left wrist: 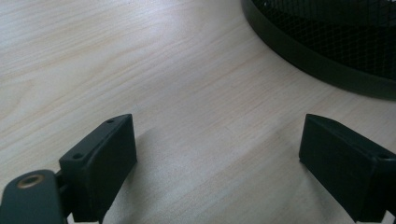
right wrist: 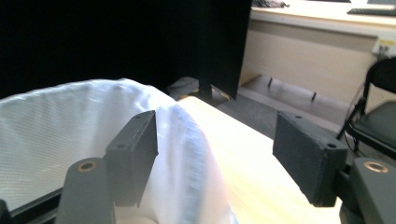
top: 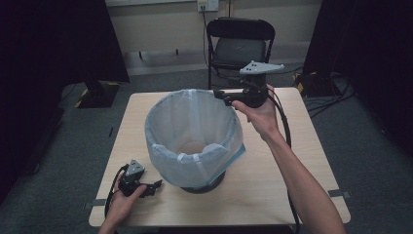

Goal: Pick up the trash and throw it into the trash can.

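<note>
A black mesh bin lined with a white plastic bag point(top: 195, 139) stands in the middle of the wooden table point(top: 272, 180). My right gripper point(top: 221, 95) is held at the far right part of the bag's rim, jaws open. In the right gripper view the bag's folded edge point(right wrist: 187, 154) rises between the jaws of the right gripper point(right wrist: 215, 154), close to the left one, and neither pad presses on it. My left gripper point(top: 157, 186) rests low at the table's near left, open and empty. In the left gripper view the left gripper point(left wrist: 219, 154) points at bare wood beside the bin's black base point(left wrist: 317, 60).
A black folding chair point(top: 238, 46) stands behind the table's far edge. Dark curtains point(top: 53, 44) hang at both sides. Cables point(top: 336, 92) lie on the grey floor at the right. A fold of the bag hangs over the bin's near right side point(top: 236, 156).
</note>
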A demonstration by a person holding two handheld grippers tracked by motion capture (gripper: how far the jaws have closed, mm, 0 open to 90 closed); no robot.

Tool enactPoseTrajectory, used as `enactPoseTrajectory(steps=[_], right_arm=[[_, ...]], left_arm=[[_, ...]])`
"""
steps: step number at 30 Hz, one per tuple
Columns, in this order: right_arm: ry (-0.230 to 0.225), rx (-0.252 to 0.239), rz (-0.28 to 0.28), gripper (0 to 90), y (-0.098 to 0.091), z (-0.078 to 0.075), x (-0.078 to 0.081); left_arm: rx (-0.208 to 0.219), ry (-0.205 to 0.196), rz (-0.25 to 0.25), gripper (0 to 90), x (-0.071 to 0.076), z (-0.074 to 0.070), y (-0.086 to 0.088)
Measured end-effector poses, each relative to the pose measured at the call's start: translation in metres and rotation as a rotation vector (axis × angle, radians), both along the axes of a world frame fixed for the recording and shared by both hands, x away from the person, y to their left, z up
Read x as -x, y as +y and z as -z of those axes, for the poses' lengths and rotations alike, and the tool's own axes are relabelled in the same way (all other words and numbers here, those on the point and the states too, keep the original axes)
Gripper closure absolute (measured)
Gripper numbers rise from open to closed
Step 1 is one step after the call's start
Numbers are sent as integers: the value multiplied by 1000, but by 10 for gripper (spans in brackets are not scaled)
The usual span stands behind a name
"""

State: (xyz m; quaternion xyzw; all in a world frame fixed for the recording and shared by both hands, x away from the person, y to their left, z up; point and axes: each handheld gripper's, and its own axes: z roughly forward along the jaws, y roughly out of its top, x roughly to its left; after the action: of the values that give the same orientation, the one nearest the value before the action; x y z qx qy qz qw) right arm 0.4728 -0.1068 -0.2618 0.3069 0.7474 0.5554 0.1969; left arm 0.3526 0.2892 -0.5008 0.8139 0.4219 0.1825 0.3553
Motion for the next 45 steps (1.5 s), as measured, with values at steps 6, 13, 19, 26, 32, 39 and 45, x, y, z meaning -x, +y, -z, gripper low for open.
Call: enactPoseTrajectory(steps=[6, 13, 19, 26, 32, 39, 45], right_arm=[[38, 10, 73, 225, -16, 11, -16], [64, 20, 145, 163, -37, 20, -22], [91, 47, 203, 151, -53, 35, -22], [121, 67, 256, 149, -67, 55, -13], [148, 92, 283, 151, -81, 76, -2], [176, 114, 309, 150, -95, 98, 13], [188, 131, 329, 156, -102, 112, 23]], left_arm=[[2, 1, 0, 107, 0, 0, 0], [1, 0, 0, 107, 0, 0, 0], [0, 0, 0, 107, 0, 0, 0], [1, 0, 0, 107, 0, 0, 0], [0, 0, 0, 107, 0, 0, 0], [0, 0, 0, 107, 0, 0, 0], [1, 0, 0, 107, 0, 0, 0]])
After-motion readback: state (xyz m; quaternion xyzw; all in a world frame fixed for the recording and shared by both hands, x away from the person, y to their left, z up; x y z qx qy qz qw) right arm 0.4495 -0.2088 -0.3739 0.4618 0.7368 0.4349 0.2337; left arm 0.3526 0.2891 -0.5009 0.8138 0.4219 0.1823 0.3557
